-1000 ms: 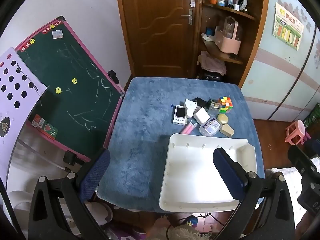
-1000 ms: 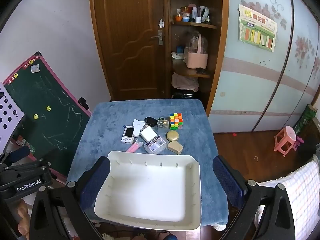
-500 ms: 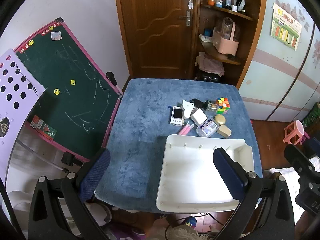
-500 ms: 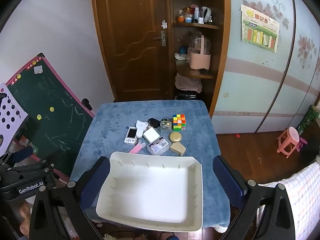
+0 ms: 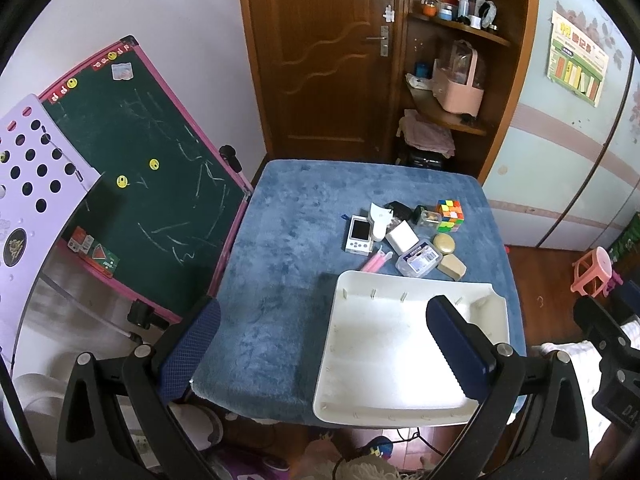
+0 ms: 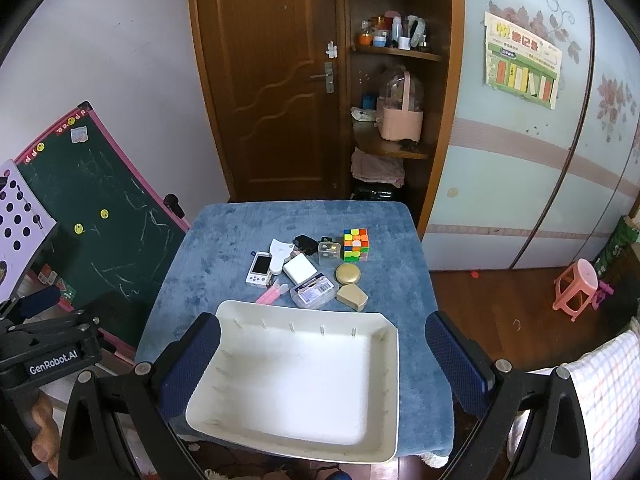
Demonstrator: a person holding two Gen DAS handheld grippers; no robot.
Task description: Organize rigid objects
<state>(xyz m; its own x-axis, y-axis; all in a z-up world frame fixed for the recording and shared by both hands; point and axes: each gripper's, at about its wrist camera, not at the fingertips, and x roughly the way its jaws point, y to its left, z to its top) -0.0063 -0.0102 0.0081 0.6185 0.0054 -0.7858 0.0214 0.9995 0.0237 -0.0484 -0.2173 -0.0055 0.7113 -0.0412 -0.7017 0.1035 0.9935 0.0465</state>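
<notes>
An empty white tray [image 6: 390, 364] [image 5: 340, 312] lies at the near edge of the blue-covered table [image 6: 224, 240] [image 5: 280, 240]. Behind it sits a cluster of small objects: a Rubik's cube [image 6: 356, 244] [image 5: 450, 215], a white handheld device [image 6: 260, 269] [image 5: 359, 235], a white box [image 6: 300, 269], a clear labelled case [image 6: 312, 292] [image 5: 418, 258], a gold round tin [image 6: 347, 273], a tan block [image 6: 352, 297] and pink pens [image 6: 272, 294]. My left gripper [image 5: 320, 348] and right gripper [image 6: 322, 364] are both open and empty, high above the table's near edge.
A green chalkboard with a pink frame [image 5: 132, 168] leans left of the table. A wooden door [image 6: 272, 80] and a shelf unit [image 6: 400, 80] stand behind. A pink stool [image 6: 578, 288] is on the floor to the right.
Both views have pulled back and risen slightly, so the table and tray sit a little farther away. Nothing on the table has moved.
</notes>
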